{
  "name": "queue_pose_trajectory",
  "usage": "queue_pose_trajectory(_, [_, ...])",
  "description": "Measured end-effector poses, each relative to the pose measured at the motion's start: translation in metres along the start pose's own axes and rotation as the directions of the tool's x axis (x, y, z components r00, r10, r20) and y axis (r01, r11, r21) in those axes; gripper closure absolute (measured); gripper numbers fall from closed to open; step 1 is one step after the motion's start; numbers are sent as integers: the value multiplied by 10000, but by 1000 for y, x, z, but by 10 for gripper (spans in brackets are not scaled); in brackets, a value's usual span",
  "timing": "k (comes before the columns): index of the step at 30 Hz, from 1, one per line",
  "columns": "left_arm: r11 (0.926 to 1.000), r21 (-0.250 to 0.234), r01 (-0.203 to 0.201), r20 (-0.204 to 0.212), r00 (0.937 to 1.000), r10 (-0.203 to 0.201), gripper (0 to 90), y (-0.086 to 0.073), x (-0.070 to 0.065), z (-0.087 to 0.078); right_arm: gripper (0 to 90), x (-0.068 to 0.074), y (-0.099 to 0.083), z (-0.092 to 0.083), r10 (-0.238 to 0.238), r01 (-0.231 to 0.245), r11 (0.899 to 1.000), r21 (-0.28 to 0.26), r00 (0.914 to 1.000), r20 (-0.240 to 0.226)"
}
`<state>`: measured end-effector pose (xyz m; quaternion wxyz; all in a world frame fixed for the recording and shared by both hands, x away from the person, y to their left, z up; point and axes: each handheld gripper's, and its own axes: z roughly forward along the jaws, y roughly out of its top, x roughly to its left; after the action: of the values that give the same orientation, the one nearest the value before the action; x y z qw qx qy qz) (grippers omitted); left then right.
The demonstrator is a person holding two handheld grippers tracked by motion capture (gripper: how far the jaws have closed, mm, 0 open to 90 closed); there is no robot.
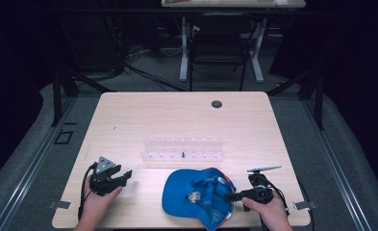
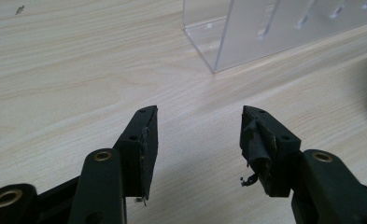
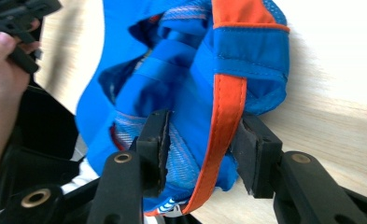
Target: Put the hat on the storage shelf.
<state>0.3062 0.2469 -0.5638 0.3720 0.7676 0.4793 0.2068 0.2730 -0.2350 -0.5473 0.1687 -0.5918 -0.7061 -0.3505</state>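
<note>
A blue cap (image 1: 196, 195) with orange trim lies upside down near the table's front edge, its brim toward the left. My right gripper (image 1: 230, 196) reaches into its rear from the right. In the right gripper view the right gripper (image 3: 202, 135) stands open, its jaws straddling the cap's (image 3: 181, 70) back rim and orange band (image 3: 225, 116), one jaw inside and one outside. My left gripper (image 1: 121, 178) rests at the table's front left, apart from the cap. The left gripper (image 2: 197, 135) is open over bare wood with nothing between its jaws.
A clear acrylic rack (image 1: 182, 149) with rows of pegs stands mid-table behind the cap; its corner (image 2: 265, 28) lies ahead of the left gripper. A cable hole (image 1: 217, 104) sits at the table's far side. A black chair (image 1: 220, 48) stands beyond the table.
</note>
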Motion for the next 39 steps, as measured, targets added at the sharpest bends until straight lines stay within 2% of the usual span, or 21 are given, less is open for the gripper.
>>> queue_pose_trajectory(8, [10000,-14,29,47,10000,-29,472,0,-1,1,622,1,3,-10,146,-156,9998,-108,9965,-827])
queue_pose_trajectory(10, [10000,-35,23,33,10000,-23,472,0,-1,1,630,1,3,-11,166,-179,9997,-137,9959,-884])
queue_pose_trajectory(15, [10000,-30,26,36,10000,-26,472,0,-2,1,653,3,5,-14,20,-18,10000,22,9956,-941])
queue_pose_trajectory(19, [10000,48,-44,51,10000,44,472,0,-1,1,667,6,6,-18,175,-188,9997,-127,9953,-954])
queue_pose_trajectory(22, [10000,44,-55,67,10000,55,472,0,-2,1,697,5,8,-21,-57,62,10000,47,9952,-979])
queue_pose_trajectory(24, [9999,92,-70,46,10000,69,472,0,-2,1,703,7,7,-20,78,-85,9999,-68,9952,-971])
queue_pose_trajectory(26, [10000,70,-66,33,10000,65,472,0,-2,1,721,7,8,-21,-34,47,9999,138,9957,-925])
queue_pose_trajectory(28, [10000,46,-61,19,10000,61,472,0,-2,2,721,7,8,-22,-33,48,9999,162,9957,-931])
queue_pose_trajectory(30, [10000,71,-70,26,10000,70,472,0,-2,1,759,8,8,-21,-32,51,9998,188,9951,-989])
queue_pose_trajectory(32, [10000,53,-62,34,10000,62,472,0,-2,2,762,9,7,-20,100,-94,9999,67,9954,-950])
queue_pose_trajectory(39, [10000,54,-60,39,10000,60,472,0,-2,2,765,11,10,-22,-7,32,9997,255,9954,-957])
